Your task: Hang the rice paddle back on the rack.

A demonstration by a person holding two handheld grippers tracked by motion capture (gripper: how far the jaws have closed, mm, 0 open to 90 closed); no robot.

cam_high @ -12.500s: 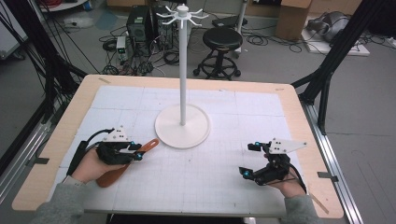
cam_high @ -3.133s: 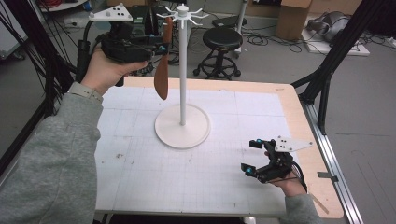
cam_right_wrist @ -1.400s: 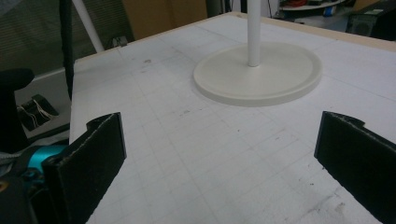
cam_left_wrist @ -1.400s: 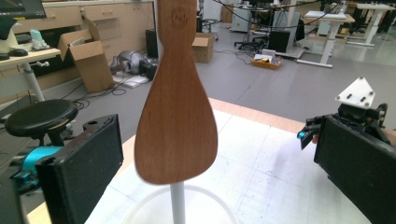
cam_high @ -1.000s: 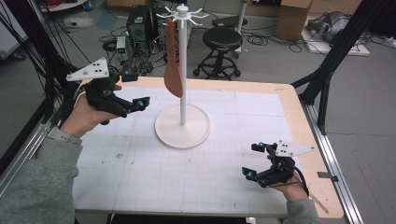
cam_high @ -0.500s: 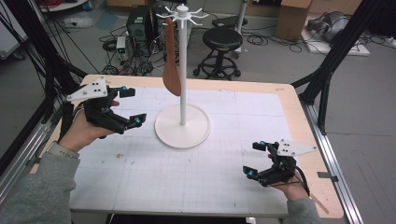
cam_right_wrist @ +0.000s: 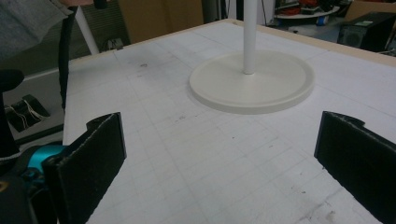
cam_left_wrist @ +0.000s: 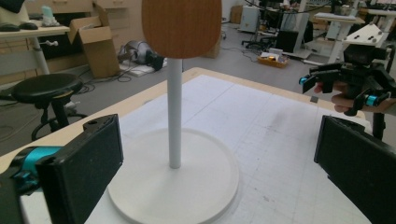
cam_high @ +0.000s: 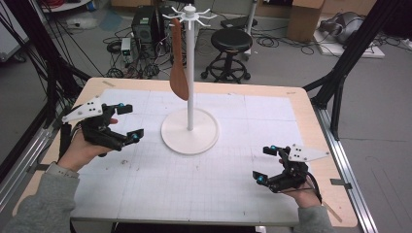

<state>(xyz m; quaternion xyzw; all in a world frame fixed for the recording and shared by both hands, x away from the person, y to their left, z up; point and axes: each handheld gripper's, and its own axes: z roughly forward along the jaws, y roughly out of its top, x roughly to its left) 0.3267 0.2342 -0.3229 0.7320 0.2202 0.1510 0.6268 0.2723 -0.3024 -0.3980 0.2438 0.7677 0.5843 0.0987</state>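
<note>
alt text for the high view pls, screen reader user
A wooden spatula hangs from a hook atop a white stand at the middle of a table. The left gripper and right gripper, hand-held, both open and empty, flank it.

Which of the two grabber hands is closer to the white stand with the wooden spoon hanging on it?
The left gripper, at the left of the high view. It sits just beside the white stand, whose wooden spatula hangs above, while the right gripper rests farther off near the table's front edge.
</note>
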